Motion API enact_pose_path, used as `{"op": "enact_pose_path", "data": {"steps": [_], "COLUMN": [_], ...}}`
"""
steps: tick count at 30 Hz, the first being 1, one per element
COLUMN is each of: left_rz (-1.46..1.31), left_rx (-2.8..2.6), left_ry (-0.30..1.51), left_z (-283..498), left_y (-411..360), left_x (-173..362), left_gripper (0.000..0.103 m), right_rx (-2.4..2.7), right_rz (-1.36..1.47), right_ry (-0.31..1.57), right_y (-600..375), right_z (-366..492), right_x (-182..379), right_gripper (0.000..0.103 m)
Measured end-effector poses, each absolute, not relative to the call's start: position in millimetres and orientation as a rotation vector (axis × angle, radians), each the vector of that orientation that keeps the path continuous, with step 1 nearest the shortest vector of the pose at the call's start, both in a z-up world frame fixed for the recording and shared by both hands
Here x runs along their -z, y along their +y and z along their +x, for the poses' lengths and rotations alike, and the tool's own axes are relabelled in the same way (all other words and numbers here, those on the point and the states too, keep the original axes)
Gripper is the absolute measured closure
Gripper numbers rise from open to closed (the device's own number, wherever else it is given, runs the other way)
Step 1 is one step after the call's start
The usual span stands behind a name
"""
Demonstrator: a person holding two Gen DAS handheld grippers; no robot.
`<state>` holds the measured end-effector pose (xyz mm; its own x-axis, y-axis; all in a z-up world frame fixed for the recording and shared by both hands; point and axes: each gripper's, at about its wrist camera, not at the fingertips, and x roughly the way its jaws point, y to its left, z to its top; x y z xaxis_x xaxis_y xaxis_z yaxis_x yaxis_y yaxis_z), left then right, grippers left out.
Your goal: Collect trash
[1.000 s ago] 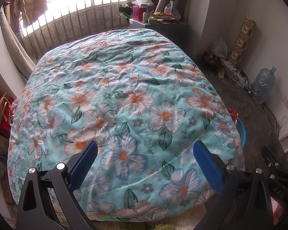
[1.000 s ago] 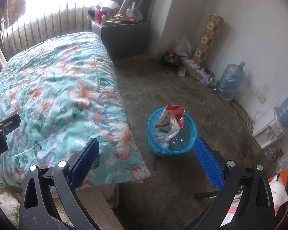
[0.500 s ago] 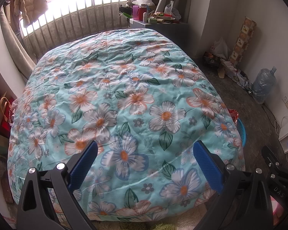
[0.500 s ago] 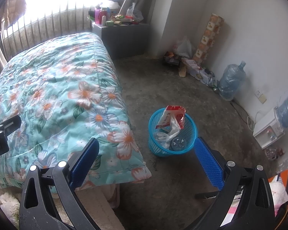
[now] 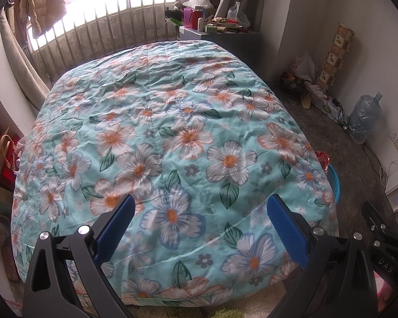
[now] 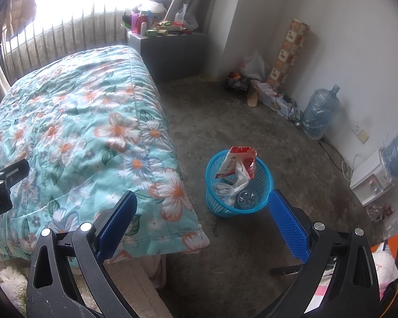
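A puffy quilted floral bedspread (image 5: 172, 137) fills the left side. Above its near edge the left gripper (image 5: 199, 228) hangs with ribbed blue pads spread wide, empty. The right gripper (image 6: 201, 222), jaws equally wide and empty, looks over bare grey concrete floor (image 6: 225, 122). There, just right of the bed's corner, stands a round blue mesh basket (image 6: 262, 182) holding a red-and-white carton (image 6: 236, 159), crumpled plastic and a clear cup.

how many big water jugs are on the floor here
1. The water jug stands on the floor against the right wall, beyond the blue basket. Others may be hidden behind the bed.
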<state>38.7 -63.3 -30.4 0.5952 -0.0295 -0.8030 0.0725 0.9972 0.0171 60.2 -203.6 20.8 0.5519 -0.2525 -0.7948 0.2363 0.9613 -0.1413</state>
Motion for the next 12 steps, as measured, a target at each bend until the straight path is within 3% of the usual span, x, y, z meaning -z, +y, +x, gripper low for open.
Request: {"op": "enact_pose_path", "data": {"steps": [12], "left_rz": [0.048], "left_rx": [0.061], "left_ry": [0.934], "left_z": [38.7], "left_y": [-61.9], "left_x": [31.2], "left_gripper": [0.006], "right_rx": [0.289], "right_rz": [-0.017], "right_ry": [0.942], "right_y": [-200.2], "right_z": [61.3], "right_x": [-20.6], "right_gripper": [0.008]}}
